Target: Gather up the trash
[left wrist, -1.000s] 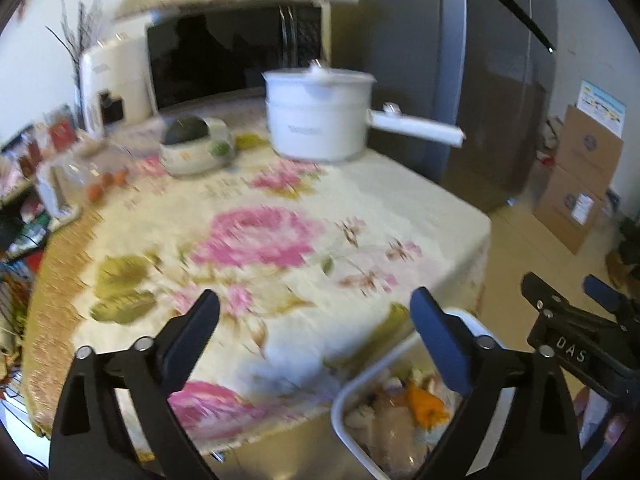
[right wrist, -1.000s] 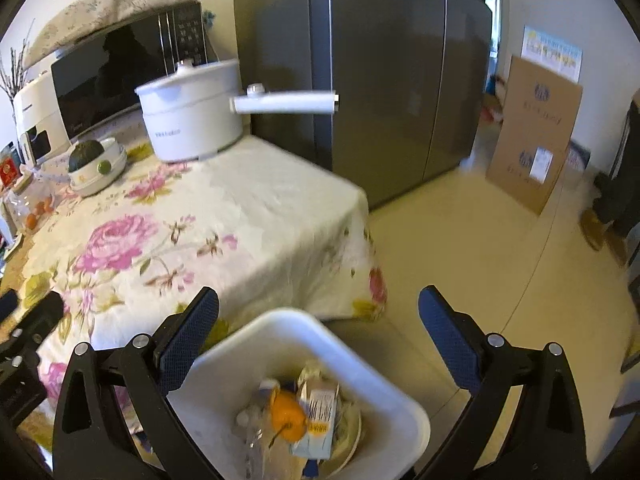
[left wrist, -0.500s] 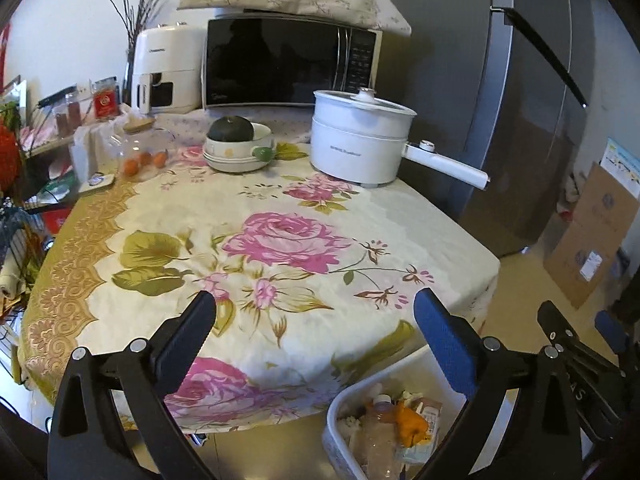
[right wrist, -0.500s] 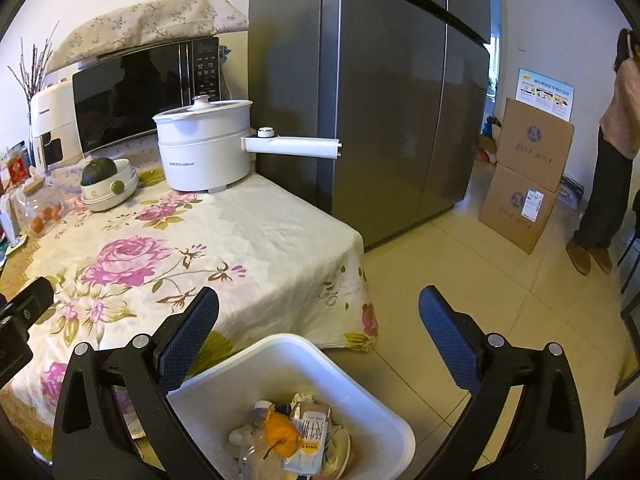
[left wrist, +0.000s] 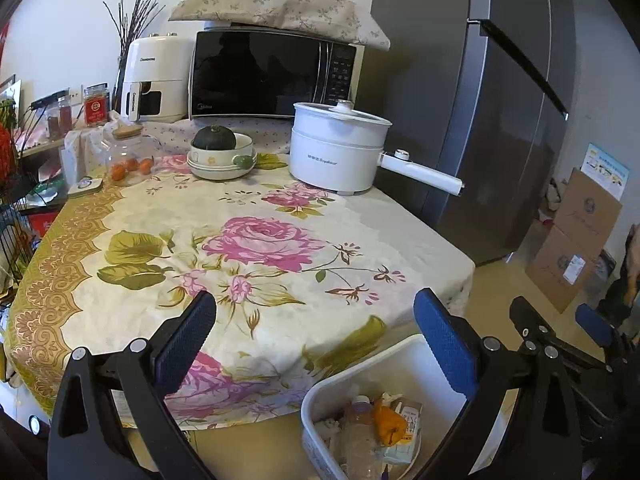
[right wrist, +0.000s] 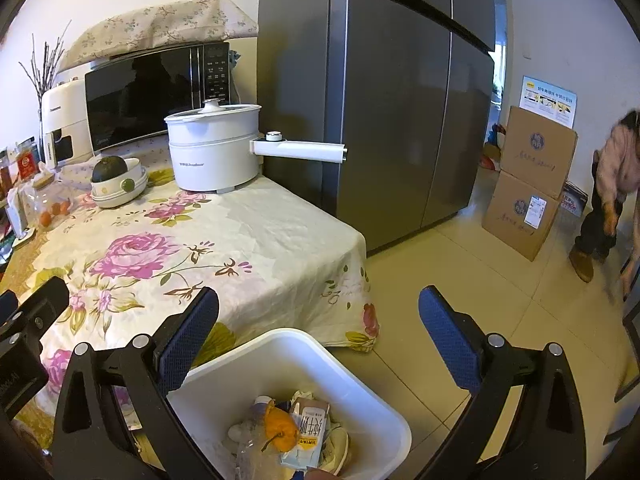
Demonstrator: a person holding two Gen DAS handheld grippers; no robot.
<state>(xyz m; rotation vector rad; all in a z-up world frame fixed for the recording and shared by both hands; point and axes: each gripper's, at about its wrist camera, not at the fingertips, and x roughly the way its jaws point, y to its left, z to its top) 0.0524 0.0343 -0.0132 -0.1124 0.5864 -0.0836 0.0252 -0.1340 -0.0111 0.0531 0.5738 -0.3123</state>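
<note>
Beside floral table (left wrist: 280, 216), bin (right wrist: 304, 344) holds trash (right wrist: 296, 432).

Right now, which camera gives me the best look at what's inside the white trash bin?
The right wrist view: the white trash bin sits between the open right gripper fingers, its contents unobstructed. The left wrist view shows the bin off to the lower right, partly hidden by a gripper finger.

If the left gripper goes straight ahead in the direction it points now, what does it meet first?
Probably the flowered tablecloth: the left gripper, jaws open and empty, points out over the table and slightly down. Nothing stands in that line. The white pot and the bowl are farther back, though depth is unclear.
</note>
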